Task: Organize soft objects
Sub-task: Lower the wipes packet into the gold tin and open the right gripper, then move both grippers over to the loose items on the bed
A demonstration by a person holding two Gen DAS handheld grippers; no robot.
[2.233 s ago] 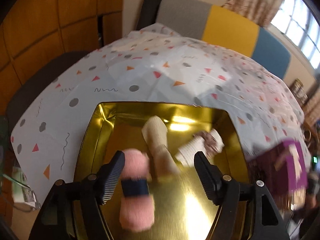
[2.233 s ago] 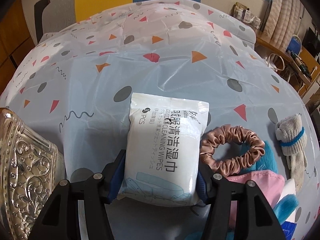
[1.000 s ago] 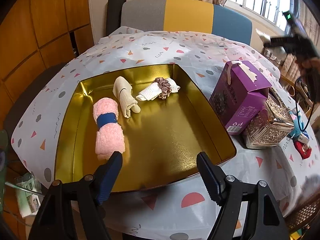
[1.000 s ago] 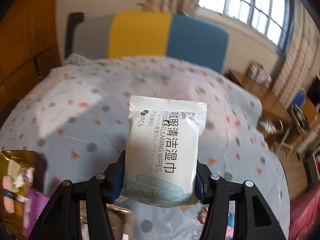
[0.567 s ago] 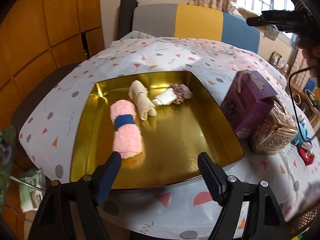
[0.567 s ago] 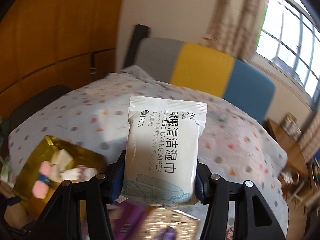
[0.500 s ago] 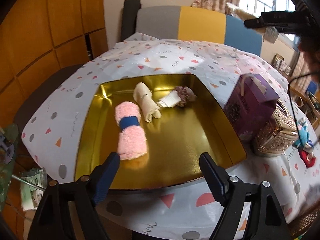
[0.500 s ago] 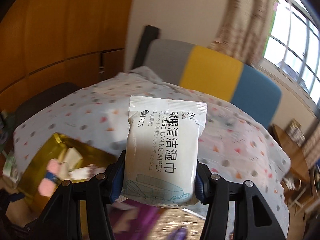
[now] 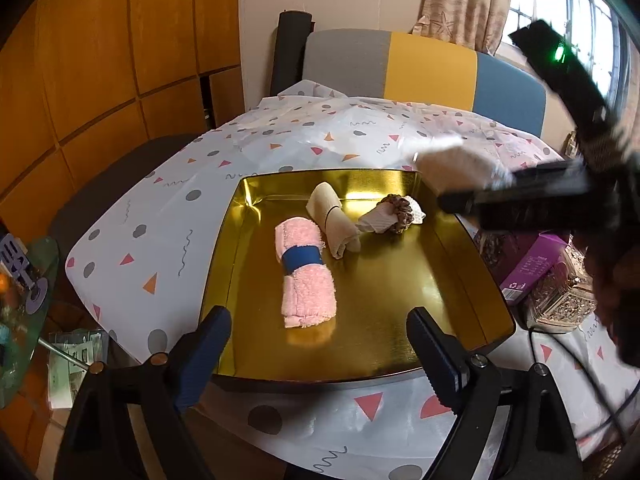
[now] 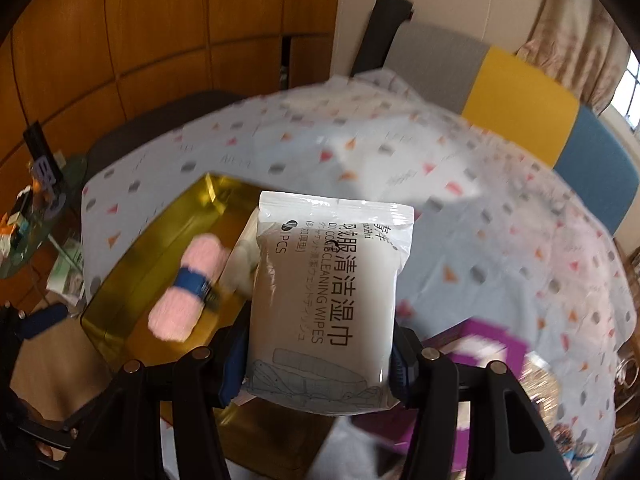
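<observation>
From where I stand, the left gripper [image 9: 316, 344] hangs idle at the near edge of the gold tray [image 9: 224, 264], its fingers [image 9: 204, 348] spread wide with nothing between them. It would do well to hold back there, so the way into the tray is free.

Inside the tray, going across, lie the pink towel roll [image 9: 306, 276] with its blue band, then the cream roll [image 9: 334, 220] just beside it, then a small white cloth bundled with a brown scrunchie [image 9: 394, 216] near the far right corner. The near right half of the tray floor is bare, and I judge that the best landing place.

Further right, the right gripper [image 10: 318, 358] carries the pack of cleaning wipes [image 10: 328, 300], fingers pressed on its two lower sides, the pack standing upright above the tray's right side and not yet inside it. The view is smeared with motion.

To finish well, I would lower the pack over the bare patch, tip it flat, clear the raised rim beside the purple box [image 9: 528, 268], and let go only once it rests on the tray floor, so the slippery pack does not topple onto the rolls.
</observation>
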